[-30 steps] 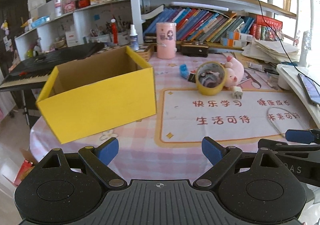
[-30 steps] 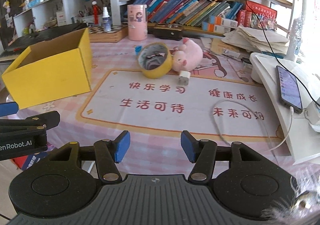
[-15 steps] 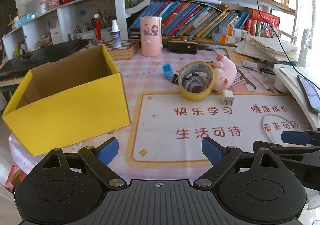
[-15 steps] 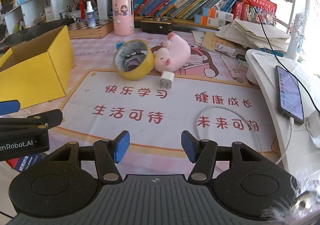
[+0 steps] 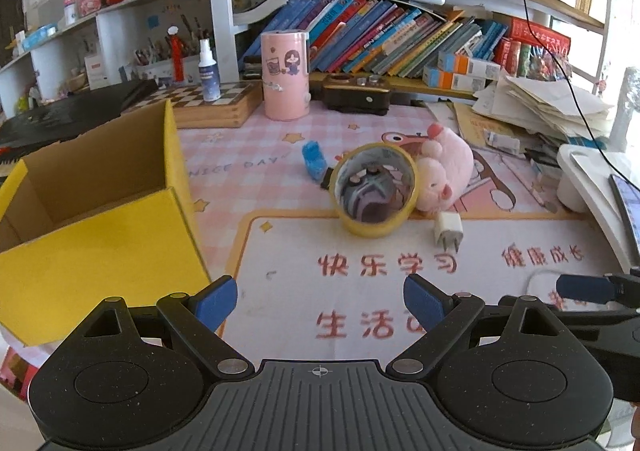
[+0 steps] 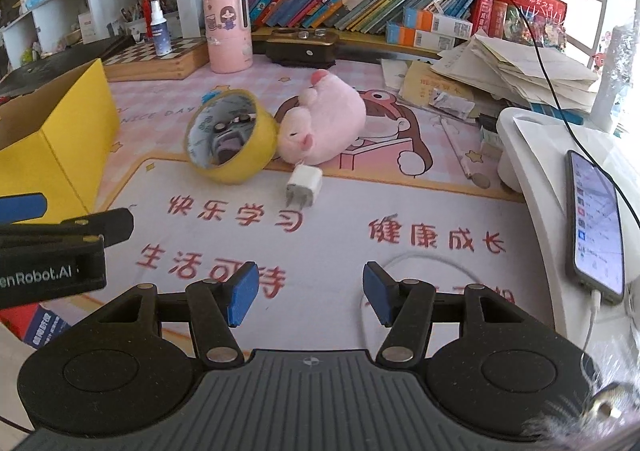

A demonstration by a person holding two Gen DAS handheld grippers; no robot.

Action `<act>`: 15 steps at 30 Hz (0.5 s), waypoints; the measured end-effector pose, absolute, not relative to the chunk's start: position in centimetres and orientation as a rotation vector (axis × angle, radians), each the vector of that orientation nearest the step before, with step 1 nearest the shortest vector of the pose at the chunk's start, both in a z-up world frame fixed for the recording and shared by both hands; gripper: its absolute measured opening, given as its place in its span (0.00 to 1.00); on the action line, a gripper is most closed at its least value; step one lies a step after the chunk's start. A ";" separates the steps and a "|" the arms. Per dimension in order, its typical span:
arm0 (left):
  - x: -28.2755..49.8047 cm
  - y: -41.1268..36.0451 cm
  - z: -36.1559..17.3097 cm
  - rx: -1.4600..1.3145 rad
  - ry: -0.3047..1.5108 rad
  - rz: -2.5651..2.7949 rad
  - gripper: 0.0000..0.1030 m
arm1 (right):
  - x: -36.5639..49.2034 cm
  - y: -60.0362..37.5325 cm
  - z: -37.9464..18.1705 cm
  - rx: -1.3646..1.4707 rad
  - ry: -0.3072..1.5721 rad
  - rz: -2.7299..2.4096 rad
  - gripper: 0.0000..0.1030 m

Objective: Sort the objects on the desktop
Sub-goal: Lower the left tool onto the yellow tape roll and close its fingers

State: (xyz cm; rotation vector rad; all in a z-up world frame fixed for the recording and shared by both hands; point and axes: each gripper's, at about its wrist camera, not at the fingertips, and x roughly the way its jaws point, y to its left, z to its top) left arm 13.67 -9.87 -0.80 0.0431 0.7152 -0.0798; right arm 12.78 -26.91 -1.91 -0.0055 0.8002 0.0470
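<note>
An open yellow cardboard box (image 5: 96, 235) (image 6: 52, 139) stands at the left of the table. A roll of yellow tape (image 5: 374, 191) (image 6: 232, 137) lies on its side mid-table, against a pink plush toy (image 5: 444, 167) (image 6: 324, 121). A white charger plug (image 5: 448, 231) (image 6: 304, 185) lies just in front of them, and a small blue object (image 5: 314, 159) lies behind the roll. My left gripper (image 5: 320, 301) stands open and empty over the mat's near edge. My right gripper (image 6: 308, 293) is open too, nothing between its fingers, well short of the plug.
A white cable (image 6: 404, 263) loops on the mat near my right gripper. A phone (image 6: 596, 223) charges on a white stand at the right. A pink canister (image 5: 285, 75), a dark case (image 5: 356, 95), a chessboard box and piled papers (image 6: 516, 67) line the back under bookshelves.
Both grippers have moved forward over the table, so the tape roll, plush and plug look nearer. The yellow box has slid toward the left edge of both views. Neither gripper's opening changed.
</note>
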 end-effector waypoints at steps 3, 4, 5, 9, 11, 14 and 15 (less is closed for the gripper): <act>14.7 -10.3 -0.8 0.039 0.714 -0.077 0.96 | 13.6 -27.4 -2.1 -0.007 0.807 0.062 0.54; 15.0 -10.4 -0.7 0.037 0.708 -0.074 0.97 | 13.9 -27.6 -2.1 -0.008 0.809 0.068 0.54; 15.2 -10.6 -0.7 0.035 0.700 -0.071 0.97 | 14.1 -27.7 -2.2 -0.010 0.810 0.074 0.54; 16.5 -11.1 -0.7 0.030 0.699 -0.063 0.97 | 15.1 -28.1 -2.4 -0.017 0.810 0.098 0.55; 17.2 -11.3 -0.7 0.027 0.703 -0.058 0.97 | 15.5 -28.3 -2.5 -0.018 0.813 0.109 0.56; 18.2 -11.7 -0.7 0.022 0.706 -0.058 0.97 | 16.2 -28.6 -2.6 -0.019 0.814 0.123 0.57; 18.6 -11.8 -0.8 0.022 0.708 -0.060 0.97 | 16.5 -28.7 -2.7 -0.018 0.816 0.128 0.58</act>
